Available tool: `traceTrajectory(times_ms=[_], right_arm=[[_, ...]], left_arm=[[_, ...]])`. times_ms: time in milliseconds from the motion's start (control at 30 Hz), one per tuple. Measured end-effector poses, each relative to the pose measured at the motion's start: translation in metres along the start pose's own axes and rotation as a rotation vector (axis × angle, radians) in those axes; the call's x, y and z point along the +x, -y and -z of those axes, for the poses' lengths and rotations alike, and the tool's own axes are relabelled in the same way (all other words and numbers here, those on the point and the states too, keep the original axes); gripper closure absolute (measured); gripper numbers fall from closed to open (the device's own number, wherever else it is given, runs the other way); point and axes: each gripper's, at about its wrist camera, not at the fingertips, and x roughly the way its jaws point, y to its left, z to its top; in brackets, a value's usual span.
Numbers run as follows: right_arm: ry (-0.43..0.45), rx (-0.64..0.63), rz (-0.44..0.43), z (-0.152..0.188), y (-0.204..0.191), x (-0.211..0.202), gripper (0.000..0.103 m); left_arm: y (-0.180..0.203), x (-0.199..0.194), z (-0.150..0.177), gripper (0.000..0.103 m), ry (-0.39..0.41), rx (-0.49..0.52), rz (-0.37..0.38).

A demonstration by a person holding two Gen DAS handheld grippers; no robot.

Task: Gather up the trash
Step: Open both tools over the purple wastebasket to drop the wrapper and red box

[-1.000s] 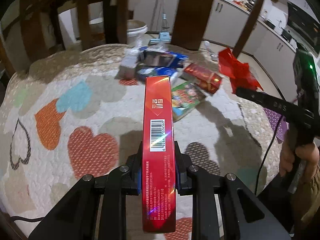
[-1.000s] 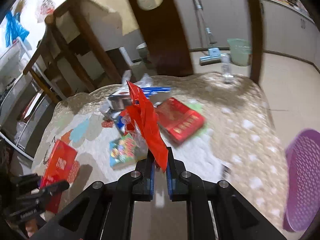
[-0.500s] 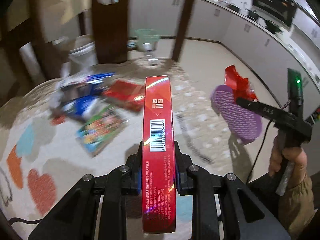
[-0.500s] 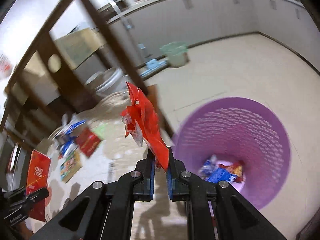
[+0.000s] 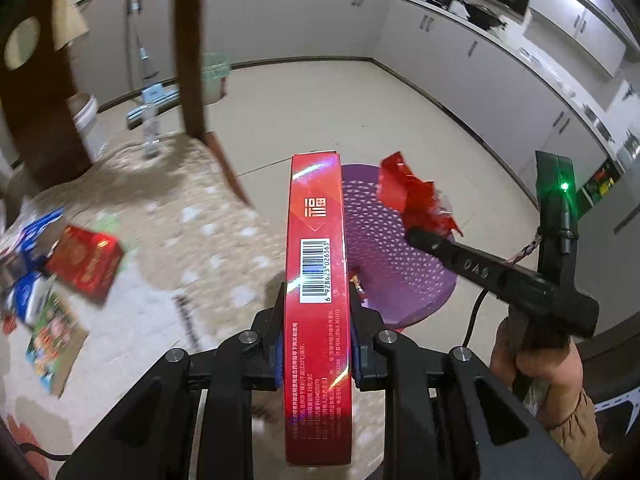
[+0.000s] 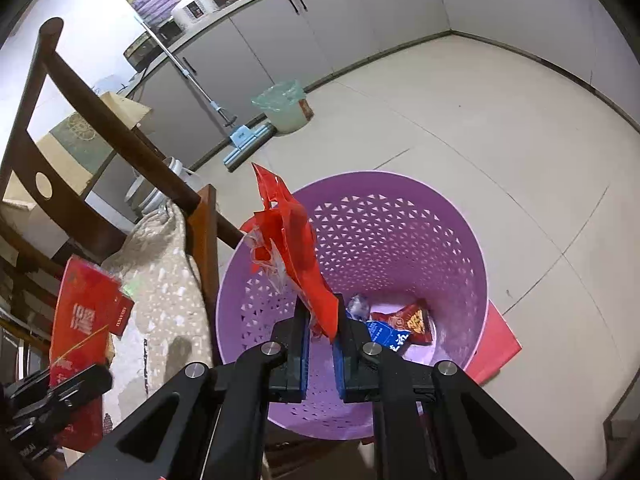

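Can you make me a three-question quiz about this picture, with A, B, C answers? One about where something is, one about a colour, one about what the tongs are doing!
1. Where is the purple basket?
A. On the floor
B. On the table
C. On a chair

2. What colour is the box in the left tongs?
A. Green
B. Red
C. White

3. What are the right tongs doing?
A. Gaping empty
B. Pinching a red wrapper
C. Pinching a spoon

Answers: 1 A, tiles surround it. 2 B, its barcode side is red. 3 B, the wrapper sticks up between the closed fingers, above the basket.
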Motion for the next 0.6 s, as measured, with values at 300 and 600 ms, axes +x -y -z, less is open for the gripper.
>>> traceTrajectory(times_ms=[300, 600], right_arm=[[-0.040, 0.033, 0.032, -0.001, 0.014, 0.006, 0.093], [-0.046, 0.060, 0.059, -0.003, 0.017, 0.007, 0.088]], left_arm=[[0.019, 0.046, -0.016, 0.081, -0.058, -0.006, 0.032], [0.010, 0.058, -0.029, 0.049, -0.052, -0.053, 0.091]])
